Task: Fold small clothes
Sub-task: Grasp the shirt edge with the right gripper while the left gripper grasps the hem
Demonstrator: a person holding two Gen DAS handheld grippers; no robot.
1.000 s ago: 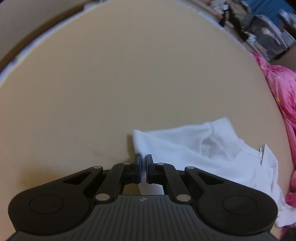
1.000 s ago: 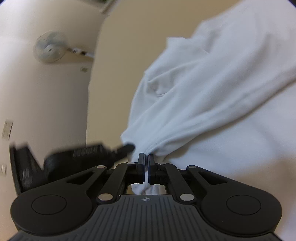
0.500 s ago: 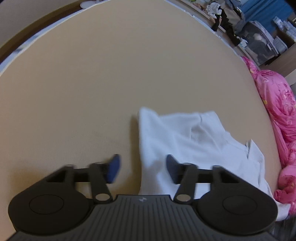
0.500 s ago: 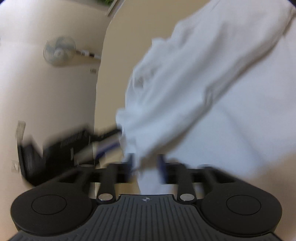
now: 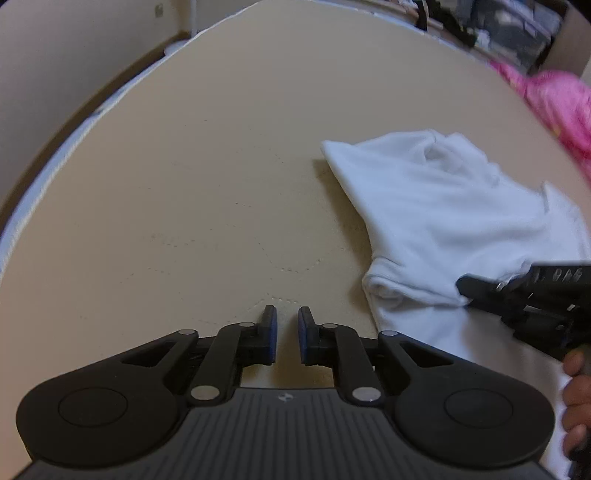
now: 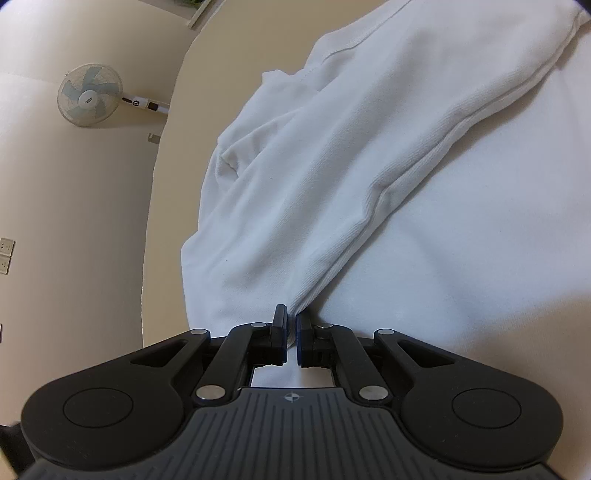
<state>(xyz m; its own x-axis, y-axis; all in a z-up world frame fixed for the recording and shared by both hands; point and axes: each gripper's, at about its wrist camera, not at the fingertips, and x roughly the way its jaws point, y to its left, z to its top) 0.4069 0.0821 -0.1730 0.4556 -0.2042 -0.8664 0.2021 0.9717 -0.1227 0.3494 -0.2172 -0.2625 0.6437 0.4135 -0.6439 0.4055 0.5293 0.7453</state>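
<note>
A white garment lies crumpled on the tan mattress, right of centre in the left wrist view. My left gripper hovers over bare mattress to the left of the cloth. Its jaws are closing, a narrow gap is still between them, and nothing is in it. My right gripper is shut on a fold of the white garment, which fills most of the right wrist view. The left wrist view shows that right gripper nipping the garment's near edge, with a hand behind it.
A pink blanket lies at the mattress's far right edge, with dark clutter beyond it. A standing fan and wall sockets are on the cream wall to the left of the mattress.
Both grippers opened and drew together again. The left one let go of the garment's corner and slid left onto bare mattress. The right one took a fresh hold on a fold.
</note>
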